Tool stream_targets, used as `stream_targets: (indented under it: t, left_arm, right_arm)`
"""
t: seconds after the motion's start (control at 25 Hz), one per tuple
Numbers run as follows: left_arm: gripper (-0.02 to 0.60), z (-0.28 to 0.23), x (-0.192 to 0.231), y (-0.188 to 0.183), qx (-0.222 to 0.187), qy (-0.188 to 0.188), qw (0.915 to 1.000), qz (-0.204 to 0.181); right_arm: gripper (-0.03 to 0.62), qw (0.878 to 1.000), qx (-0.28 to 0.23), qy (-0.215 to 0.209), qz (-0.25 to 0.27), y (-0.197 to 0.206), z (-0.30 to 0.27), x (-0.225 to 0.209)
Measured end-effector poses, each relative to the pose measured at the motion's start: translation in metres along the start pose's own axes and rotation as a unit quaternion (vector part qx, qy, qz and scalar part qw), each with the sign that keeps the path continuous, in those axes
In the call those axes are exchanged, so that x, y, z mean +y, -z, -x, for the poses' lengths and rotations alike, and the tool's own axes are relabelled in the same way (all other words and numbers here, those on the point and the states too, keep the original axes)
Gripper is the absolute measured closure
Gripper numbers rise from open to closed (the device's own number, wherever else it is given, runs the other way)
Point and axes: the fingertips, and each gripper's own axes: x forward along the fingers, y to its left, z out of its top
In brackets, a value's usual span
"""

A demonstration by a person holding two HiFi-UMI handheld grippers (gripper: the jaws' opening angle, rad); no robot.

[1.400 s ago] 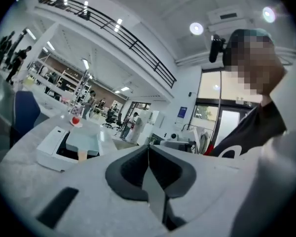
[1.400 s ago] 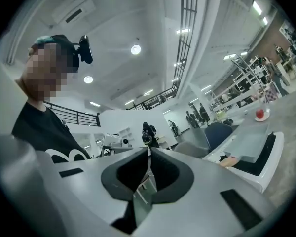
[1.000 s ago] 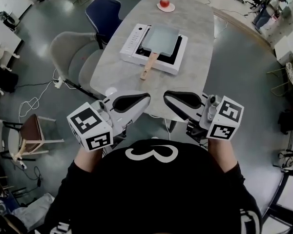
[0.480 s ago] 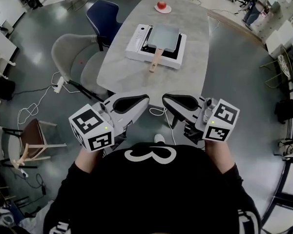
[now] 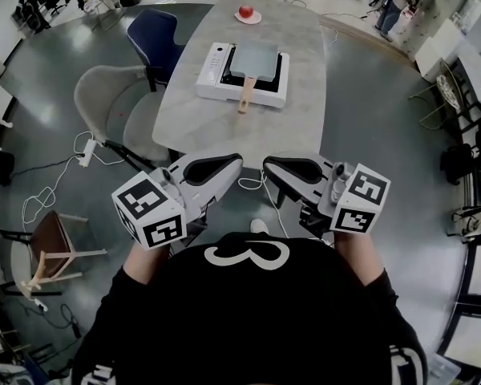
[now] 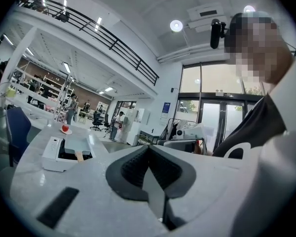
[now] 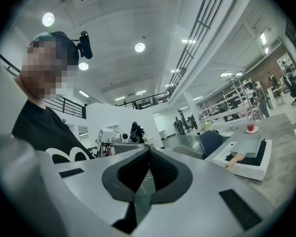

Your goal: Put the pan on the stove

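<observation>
Count on inspection: one grey oval table (image 5: 224, 127) is carrying four items, namely one white rectangular stove (image 5: 215, 72), one grey square pan with a wooden handle (image 5: 256, 57), one red round fruit (image 5: 245, 11) and one white saucer (image 5: 254, 18). Three chairs are standing left of it: one blue chair (image 5: 156, 34), one light grey chair (image 5: 104, 103), one brown wooden chair (image 5: 52, 243). Two grippers are showing: left gripper (image 5: 228, 164), right gripper (image 5: 276, 167).

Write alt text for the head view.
A grey pan sits on a white stove on a table, its wooden handle toward the person. The left gripper and right gripper, both shut and empty, are held well short of it. A red fruit sits on a plate at the far end.
</observation>
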Motion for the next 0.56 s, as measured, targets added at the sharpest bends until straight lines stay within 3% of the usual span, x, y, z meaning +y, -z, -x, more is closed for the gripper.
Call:
stream_targets:
  t: [0.56]
  left_arm:
    - [0.566, 0.013, 0.003, 0.008, -0.001, -0.014, 0.9999, 0.007]
  right_arm:
    - [0.58, 1.0, 0.007, -0.001, -0.009, 0.01, -0.008, 0.002]
